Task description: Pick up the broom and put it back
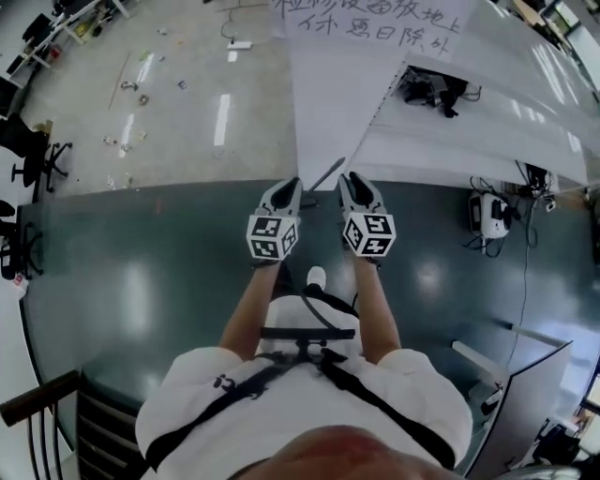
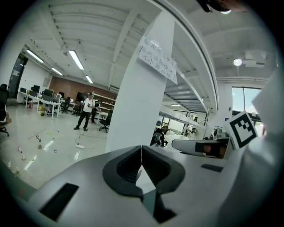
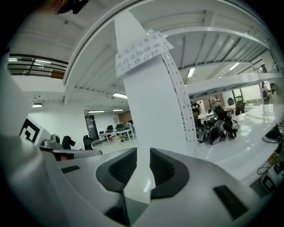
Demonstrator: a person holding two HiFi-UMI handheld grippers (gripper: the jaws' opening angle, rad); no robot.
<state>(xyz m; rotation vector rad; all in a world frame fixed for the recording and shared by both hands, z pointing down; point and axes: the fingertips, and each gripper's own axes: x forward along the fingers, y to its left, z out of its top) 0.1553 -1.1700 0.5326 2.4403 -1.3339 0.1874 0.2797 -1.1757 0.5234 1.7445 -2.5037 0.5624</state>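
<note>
What appears to be the broom handle point(image 1: 328, 174), a thin dark rod, shows in the head view only. It stands against the foot of the white pillar point(image 1: 328, 103), at the far edge of the dark green floor point(image 1: 141, 281). It lies just beyond the tips of both grippers, in line with the gap between them, and neither one touches it.

The left gripper point(image 1: 292, 184) has its jaws closed tip to tip, with nothing held. The right gripper point(image 1: 351, 178) has its jaws a narrow gap apart, with nothing between them. Both are held side by side, pointing at the pillar.

A paper notice point(image 1: 375, 23) is fixed to the pillar. Litter point(image 1: 131, 112) is scattered on the grey floor to the left. A person point(image 2: 88, 111) stands there, well apart.
</note>
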